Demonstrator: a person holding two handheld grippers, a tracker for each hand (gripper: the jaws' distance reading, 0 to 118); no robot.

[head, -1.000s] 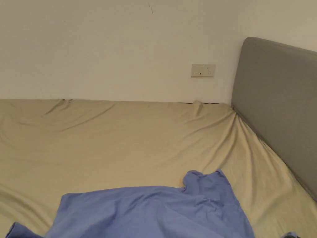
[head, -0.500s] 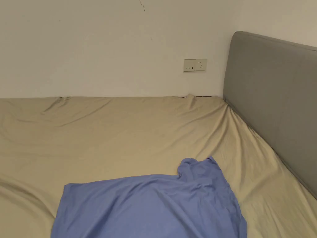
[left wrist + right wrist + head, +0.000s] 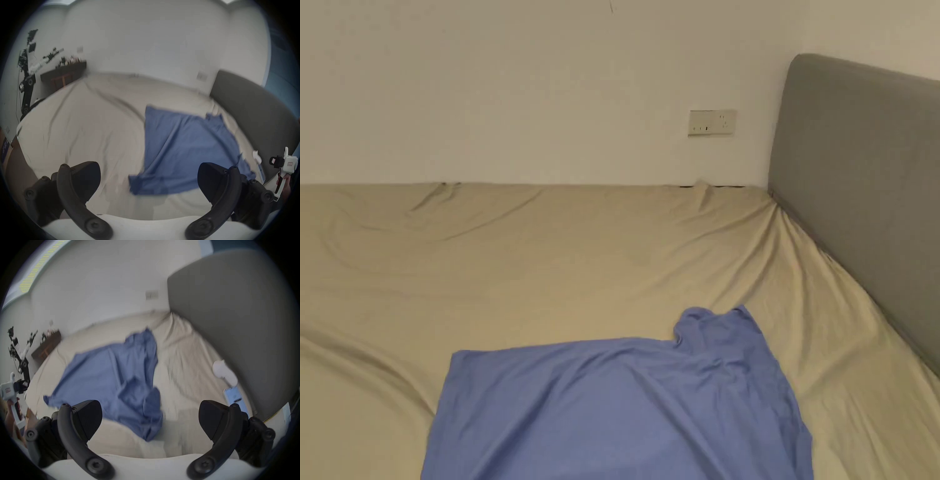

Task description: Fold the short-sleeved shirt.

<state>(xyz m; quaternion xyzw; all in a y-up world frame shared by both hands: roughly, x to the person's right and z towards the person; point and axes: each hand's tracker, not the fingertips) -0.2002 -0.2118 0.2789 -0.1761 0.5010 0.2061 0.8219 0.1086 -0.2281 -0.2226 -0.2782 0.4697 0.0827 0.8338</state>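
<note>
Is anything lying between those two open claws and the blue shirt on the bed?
Nothing visible does. The left gripper and right gripper hang with jaws apart over bare sheet, facing the blue shirt. A phone lies aside by the headboard.

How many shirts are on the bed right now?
1. A blue shirt lies spread and rumpled on the beige sheet, toward the headboard side. Its near edge is cut off in the head view.

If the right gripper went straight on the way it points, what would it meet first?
Probably the blue shirt on the bed sheet: the open right gripper points at its near bunched edge; depth is unclear.
</note>
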